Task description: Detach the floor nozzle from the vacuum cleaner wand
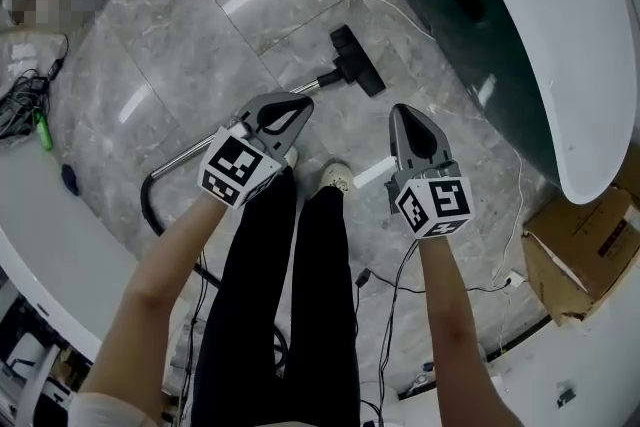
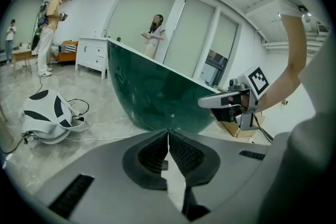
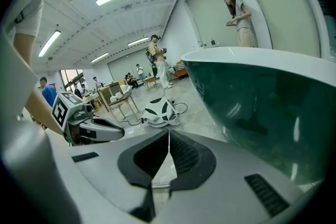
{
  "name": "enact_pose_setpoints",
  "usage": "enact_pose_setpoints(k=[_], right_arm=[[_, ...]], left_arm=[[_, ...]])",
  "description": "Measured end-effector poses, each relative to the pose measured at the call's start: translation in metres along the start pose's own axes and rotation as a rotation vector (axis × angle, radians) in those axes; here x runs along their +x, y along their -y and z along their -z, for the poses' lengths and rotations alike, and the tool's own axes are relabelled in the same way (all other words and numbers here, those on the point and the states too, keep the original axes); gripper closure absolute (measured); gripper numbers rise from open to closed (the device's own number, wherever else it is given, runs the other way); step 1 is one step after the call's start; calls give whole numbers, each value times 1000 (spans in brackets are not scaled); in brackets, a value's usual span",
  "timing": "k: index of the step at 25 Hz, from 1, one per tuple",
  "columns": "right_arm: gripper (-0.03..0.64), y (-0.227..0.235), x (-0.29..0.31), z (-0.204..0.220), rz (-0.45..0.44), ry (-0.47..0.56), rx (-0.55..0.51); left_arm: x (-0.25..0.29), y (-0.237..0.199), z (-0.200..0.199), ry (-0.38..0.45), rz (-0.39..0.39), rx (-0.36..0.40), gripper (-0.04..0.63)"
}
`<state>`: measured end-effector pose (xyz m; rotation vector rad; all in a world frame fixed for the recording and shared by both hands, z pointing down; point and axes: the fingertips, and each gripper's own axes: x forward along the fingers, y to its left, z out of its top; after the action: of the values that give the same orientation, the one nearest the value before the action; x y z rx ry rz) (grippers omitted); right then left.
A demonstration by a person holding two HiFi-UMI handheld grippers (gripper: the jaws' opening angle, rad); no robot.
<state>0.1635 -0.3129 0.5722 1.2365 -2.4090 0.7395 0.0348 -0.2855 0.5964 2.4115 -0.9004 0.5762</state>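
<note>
No words or numbers are showing clearly enough to be read in any view.
The cube on the left gripper [image 1: 301, 101], at the middle left of the head view, and the cube on the right gripper [image 1: 401, 111], at the middle right, are carrying only black-and-white square code patterns, not letters or digits.

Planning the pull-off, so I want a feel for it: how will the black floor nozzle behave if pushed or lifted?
The floor nozzle looks like hard plastic, so probably stiff and light. It lies flat on the glossy stone floor, so a push would likely slide it rather than tip it. Joined to the metal wand, it would probably drag that along.
</note>
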Motion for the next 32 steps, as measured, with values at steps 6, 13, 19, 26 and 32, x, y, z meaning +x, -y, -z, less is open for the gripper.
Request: enact_pose_setpoints(k=[6, 13, 19, 26, 32], right_arm=[[600, 3, 47, 43, -71, -65, -35], [600, 15, 92, 89, -110, -146, -120], [600, 21, 122, 125, -152, -208, -214], [600, 14, 160, 178, -262, -298, -360], [599, 17, 191, 218, -339, -373, -482]], left_arm=[[31, -20, 50, -61, 8, 16, 583], [60, -48, 115, -183, 38, 81, 583], [82, -63, 163, -272, 62, 90, 583], [119, -73, 224, -323, 81, -5, 583], [144, -81, 263, -362, 60, 59, 581]])
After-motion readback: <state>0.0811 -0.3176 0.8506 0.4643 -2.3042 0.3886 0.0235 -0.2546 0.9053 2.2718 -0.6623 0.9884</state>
